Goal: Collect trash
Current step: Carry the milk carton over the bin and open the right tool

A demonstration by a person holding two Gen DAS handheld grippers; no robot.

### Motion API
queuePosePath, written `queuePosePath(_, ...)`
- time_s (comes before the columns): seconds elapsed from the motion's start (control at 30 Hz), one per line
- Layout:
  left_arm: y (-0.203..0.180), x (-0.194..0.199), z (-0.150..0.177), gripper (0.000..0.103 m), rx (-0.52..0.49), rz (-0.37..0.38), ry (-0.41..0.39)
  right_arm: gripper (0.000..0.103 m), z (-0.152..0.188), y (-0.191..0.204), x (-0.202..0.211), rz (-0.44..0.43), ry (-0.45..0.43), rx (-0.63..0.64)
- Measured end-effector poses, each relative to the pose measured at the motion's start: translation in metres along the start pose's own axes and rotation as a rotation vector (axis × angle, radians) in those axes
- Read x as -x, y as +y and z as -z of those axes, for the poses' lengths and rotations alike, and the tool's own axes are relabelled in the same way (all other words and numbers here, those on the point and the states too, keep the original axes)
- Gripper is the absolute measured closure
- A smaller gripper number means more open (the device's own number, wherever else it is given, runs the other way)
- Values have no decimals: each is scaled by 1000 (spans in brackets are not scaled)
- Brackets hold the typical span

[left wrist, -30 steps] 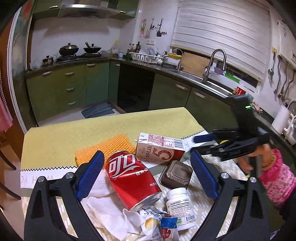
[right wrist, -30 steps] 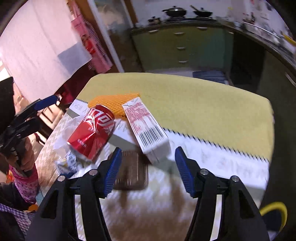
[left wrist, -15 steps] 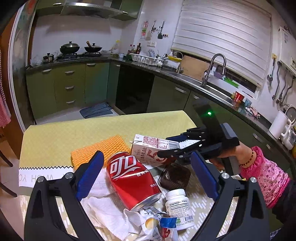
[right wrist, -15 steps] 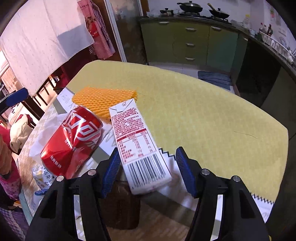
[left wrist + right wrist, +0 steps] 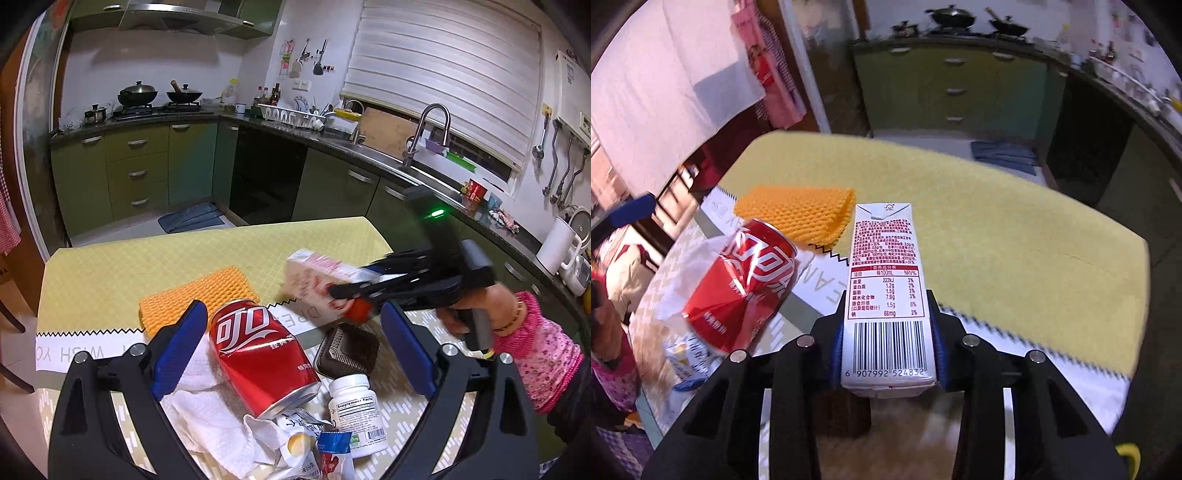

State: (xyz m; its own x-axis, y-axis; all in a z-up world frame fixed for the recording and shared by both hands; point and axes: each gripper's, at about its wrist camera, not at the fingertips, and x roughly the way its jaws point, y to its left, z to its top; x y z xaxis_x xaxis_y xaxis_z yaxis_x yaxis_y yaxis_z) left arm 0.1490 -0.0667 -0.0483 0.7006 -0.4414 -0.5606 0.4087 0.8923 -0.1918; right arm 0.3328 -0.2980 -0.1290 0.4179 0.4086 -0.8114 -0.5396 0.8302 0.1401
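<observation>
The right gripper (image 5: 888,328) is closing its fingers on the milk carton (image 5: 886,291), which was lying free beside the red can (image 5: 746,284) a moment ago (first trash secured). The left gripper (image 5: 291,347) is hovering open over that can.

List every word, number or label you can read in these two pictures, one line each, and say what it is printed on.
"6 907992 524832": under the barcode on the milk carton.
"222kJ", "NRV%", "68mg": the carton's nutrition table; the fine print above is too small to read.
"Supplement Facts": white pill bottle; its smaller print is unreadable.
"WISH YO", mirrored: white strip of the tablecloth.
Red can: stylised logo only, small characters blurred.
</observation>
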Motion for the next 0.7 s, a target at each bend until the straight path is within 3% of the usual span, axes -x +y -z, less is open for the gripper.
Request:
queuePosePath(0.17, -4, 0, 3, 13, -9, 2, -2, 66, 35, -21, 66, 77, -64, -110)
queuePosePath(0.4, -13, -3, 6, 13, -33, 4, 9, 66, 126, -97, 159, 289, -98, -412)
queuePosePath(0.57, -16, -7, 7, 13, -41, 6, 19, 65, 193, -158, 175, 390, -42, -627)
queuePosePath(0.7, -15, -8, 7, 13, -39, 6, 24, 65, 225, -191, 163, 392, 7, -725)
